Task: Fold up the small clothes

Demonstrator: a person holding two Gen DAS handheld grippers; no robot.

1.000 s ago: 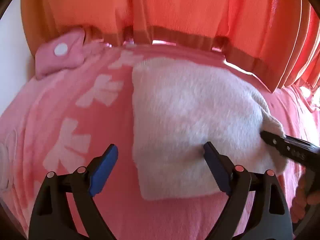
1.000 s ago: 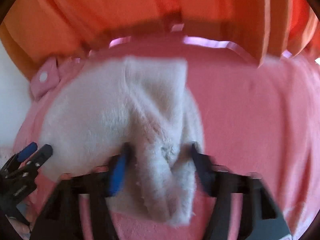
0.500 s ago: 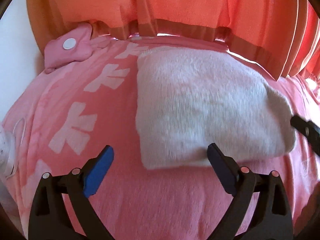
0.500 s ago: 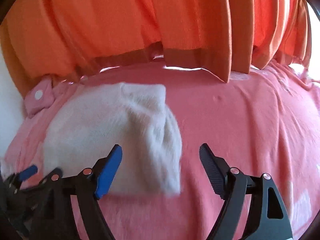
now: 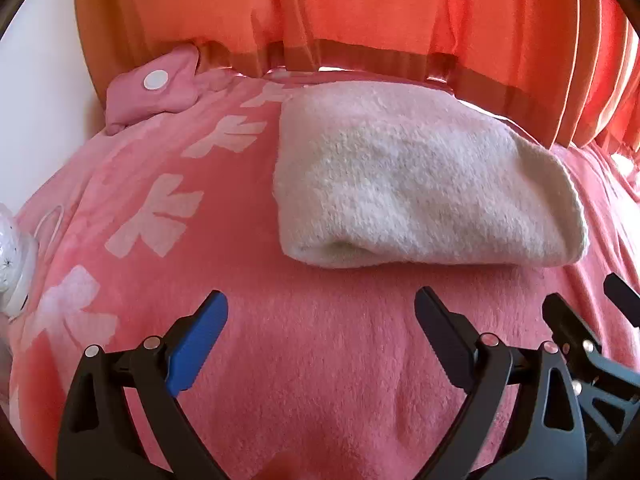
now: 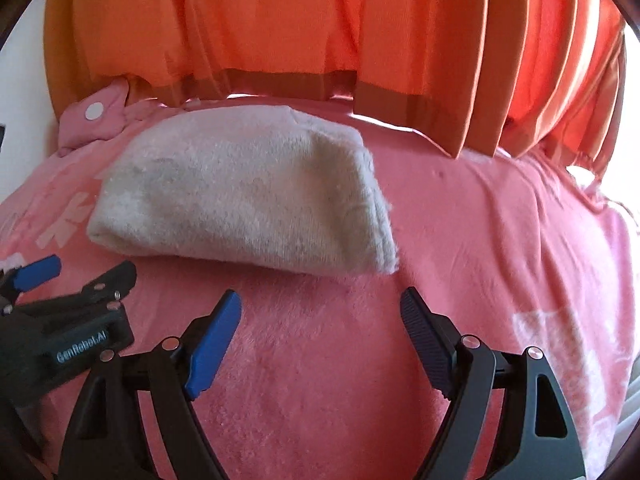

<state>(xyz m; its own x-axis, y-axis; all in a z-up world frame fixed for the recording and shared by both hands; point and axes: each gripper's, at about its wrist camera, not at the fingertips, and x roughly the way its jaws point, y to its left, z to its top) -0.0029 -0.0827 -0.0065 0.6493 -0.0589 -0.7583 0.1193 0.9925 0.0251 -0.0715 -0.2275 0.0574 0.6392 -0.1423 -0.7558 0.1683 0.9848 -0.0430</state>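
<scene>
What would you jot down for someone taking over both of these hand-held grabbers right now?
Left gripper: jaws open, empty, hovering just short of the folded white fuzzy garment.
Right gripper: jaws have just been opening, nothing between them now; the garment is let go.
Garment: lies folded on the pink blanket, near the orange curtain; neither gripper touches it.
Done: this piece looks folded.
Left: perhaps tidy its looser right edge. No other clothes show in these views.

We hold left gripper and right gripper side by side, angled downward, jaws spread wide, nothing between them.
</scene>
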